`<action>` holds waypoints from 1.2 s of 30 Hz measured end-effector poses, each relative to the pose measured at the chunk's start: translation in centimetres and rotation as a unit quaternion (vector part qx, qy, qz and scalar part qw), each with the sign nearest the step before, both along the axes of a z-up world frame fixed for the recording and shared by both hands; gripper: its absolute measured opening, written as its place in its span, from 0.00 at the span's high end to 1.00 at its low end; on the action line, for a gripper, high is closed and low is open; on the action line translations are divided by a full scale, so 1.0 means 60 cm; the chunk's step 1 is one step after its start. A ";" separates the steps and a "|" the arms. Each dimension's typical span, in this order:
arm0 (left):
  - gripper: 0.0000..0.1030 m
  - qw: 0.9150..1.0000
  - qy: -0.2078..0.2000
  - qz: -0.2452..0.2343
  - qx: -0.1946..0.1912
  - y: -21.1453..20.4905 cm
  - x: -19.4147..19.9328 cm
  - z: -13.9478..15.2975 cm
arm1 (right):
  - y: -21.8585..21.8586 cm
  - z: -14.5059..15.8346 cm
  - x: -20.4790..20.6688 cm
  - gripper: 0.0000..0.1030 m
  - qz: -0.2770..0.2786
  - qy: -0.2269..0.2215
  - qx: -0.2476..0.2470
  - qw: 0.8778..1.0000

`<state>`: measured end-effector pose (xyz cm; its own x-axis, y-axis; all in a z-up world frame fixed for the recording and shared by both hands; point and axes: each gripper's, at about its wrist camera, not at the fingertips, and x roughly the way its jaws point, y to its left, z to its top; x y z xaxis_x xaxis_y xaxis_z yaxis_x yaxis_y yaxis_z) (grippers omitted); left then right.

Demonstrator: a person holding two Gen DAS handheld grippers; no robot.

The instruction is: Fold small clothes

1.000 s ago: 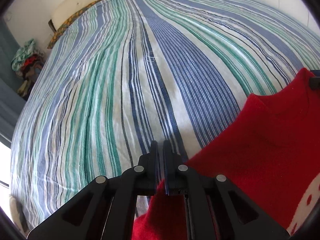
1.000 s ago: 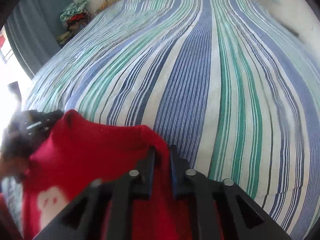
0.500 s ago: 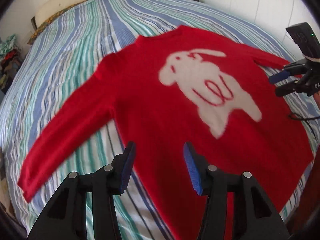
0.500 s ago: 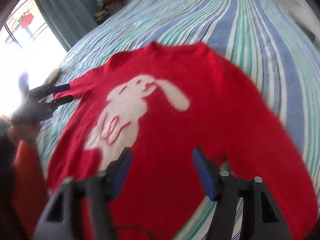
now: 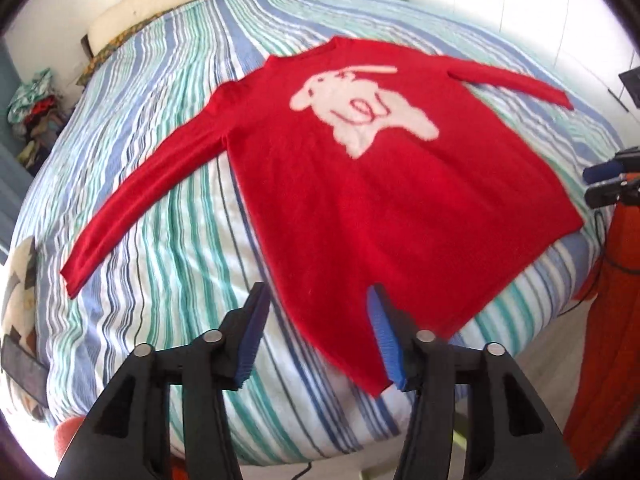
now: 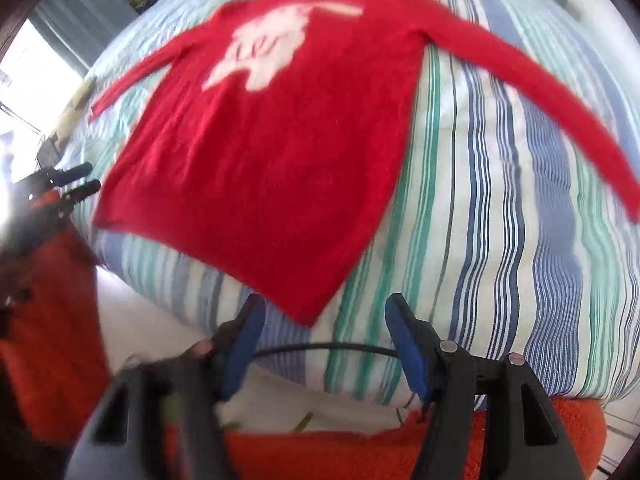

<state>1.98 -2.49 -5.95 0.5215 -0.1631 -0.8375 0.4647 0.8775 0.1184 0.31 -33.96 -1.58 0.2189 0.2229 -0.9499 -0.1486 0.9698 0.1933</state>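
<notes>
Red sweater (image 5: 360,184) lies flat, face up on the striped bed (image 5: 168,240), long axis running from hem at the near edge toward the far edge; left gripper (image 5: 316,336) and right gripper (image 6: 324,344), jaws just opened and empty, hang over its near hem corners.

A home bedroom: a wide bed under a blue, green and white striped cotton bedspread (image 5: 168,216), a cream padded headboard (image 5: 132,16), a heap of mixed clothes (image 5: 30,100) (beside the bed), white walls.

A red sweater (image 5: 360,184) bears a white rabbit motif (image 5: 360,112); the bedspread (image 5: 168,240) is striped blue, green and white.
</notes>
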 end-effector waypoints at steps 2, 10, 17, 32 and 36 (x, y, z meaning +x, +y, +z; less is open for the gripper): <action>0.41 1.000 -0.009 -0.010 -0.019 -0.021 0.010 -0.001 | 0.010 0.014 0.010 0.39 -0.024 -0.040 0.050 0.998; 0.41 0.996 0.057 -0.040 0.050 -0.039 -0.034 -0.092 | 0.078 -0.078 0.020 0.39 -0.042 0.005 0.071 0.997; 0.24 1.000 -0.005 0.025 -0.002 0.014 -0.056 -0.007 | 0.035 -0.006 -0.028 0.39 -0.103 -0.099 0.081 0.986; 0.05 0.957 -0.129 0.257 -0.037 0.164 0.065 -0.001 | -0.074 0.062 -0.048 0.23 -0.275 -0.270 -0.068 0.920; 0.06 0.960 -0.071 0.265 -0.050 0.184 0.073 -0.028 | -0.095 0.058 -0.056 0.23 -0.302 -0.272 -0.063 0.911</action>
<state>6.36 8.55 -7.61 0.6617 0.0807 -0.7454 -0.0646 0.9966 0.0505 -3.07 -39.69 1.88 0.7121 -0.1983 -0.6735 0.3789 0.9161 0.1309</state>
